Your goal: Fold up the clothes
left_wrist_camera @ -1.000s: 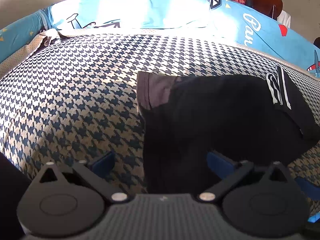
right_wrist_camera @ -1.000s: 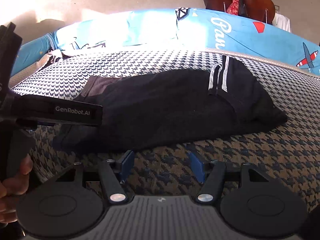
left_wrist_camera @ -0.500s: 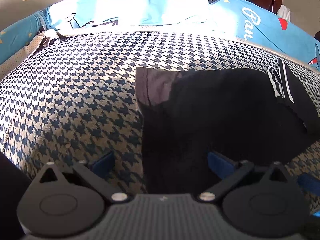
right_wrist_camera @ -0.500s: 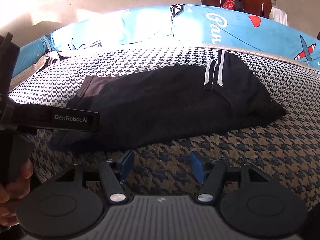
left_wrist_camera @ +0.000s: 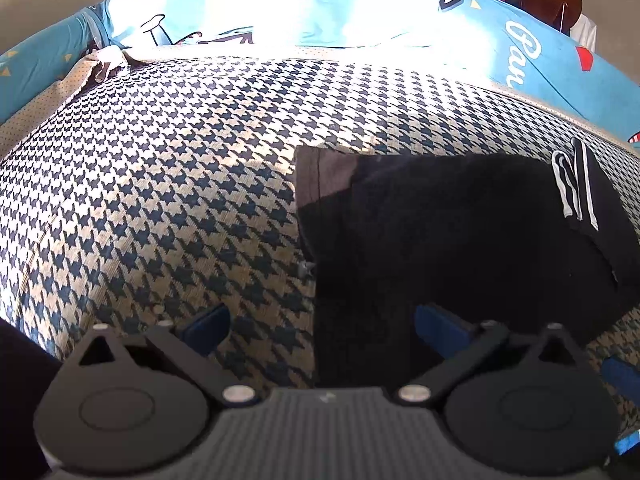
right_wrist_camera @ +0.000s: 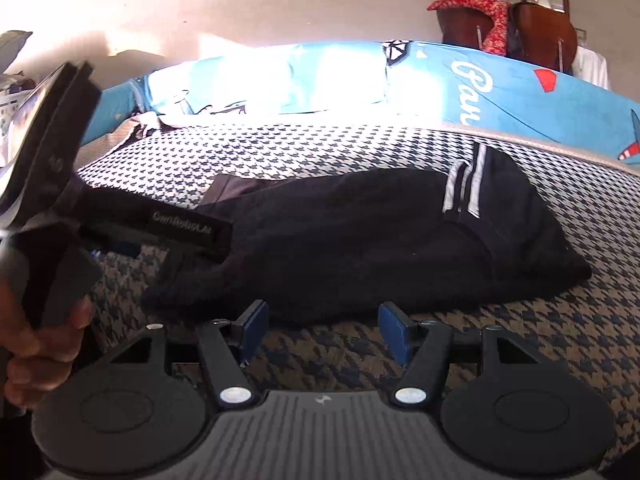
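Broadly, the bed [left_wrist_camera: 160, 184] with its houndstooth cover carries a single dark garment [right_wrist_camera: 360, 240], lying flat with its long axis running along the bed's near edge, striped end [right_wrist_camera: 462, 192] to the right and a brownish hem [left_wrist_camera: 320, 176] to the left. Both tongs are released and empty. The left tongs [left_wrist_camera: 320, 320] hover directly over the garment's left near corner, one finger on each side of its edge, so they look nearer. The right tongs [right_wrist_camera: 320, 322] sit just short of the near edge, around the middle.
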A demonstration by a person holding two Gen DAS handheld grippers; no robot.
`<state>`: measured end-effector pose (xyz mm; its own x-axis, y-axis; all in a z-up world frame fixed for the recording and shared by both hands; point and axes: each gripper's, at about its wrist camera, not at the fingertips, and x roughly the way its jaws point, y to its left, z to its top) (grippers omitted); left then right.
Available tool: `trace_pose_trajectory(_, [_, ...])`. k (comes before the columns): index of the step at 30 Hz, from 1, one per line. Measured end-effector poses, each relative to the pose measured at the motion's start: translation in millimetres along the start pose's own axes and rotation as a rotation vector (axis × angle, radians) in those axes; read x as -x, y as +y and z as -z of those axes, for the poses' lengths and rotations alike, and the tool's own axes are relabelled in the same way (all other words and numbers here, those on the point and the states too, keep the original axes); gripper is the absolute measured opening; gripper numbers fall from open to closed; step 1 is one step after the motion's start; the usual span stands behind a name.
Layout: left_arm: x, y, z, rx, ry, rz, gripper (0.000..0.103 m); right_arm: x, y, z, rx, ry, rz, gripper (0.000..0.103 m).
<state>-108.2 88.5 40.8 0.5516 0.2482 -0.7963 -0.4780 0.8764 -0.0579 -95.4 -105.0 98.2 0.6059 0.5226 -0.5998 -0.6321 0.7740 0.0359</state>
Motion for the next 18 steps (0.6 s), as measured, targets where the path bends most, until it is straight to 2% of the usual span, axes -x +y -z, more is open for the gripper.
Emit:
trace_pose_trajectory(8, [-5,18,-30,0.005,0.054,0.046,0.103,-9,29,-2,0.158,0.011,-0.111,0.062])
trace_pose_trajectory(13, [-8,19,-29,0.018,0.064,0.064,0.103,-16,50,-5,0.260,0.022,-0.214,0.062])
trace_pose_trajectory(18, [-8,20,-28,0.019,0.052,0.070,0.103,-26,69,-8,0.351,0.047,-0.263,0.062])
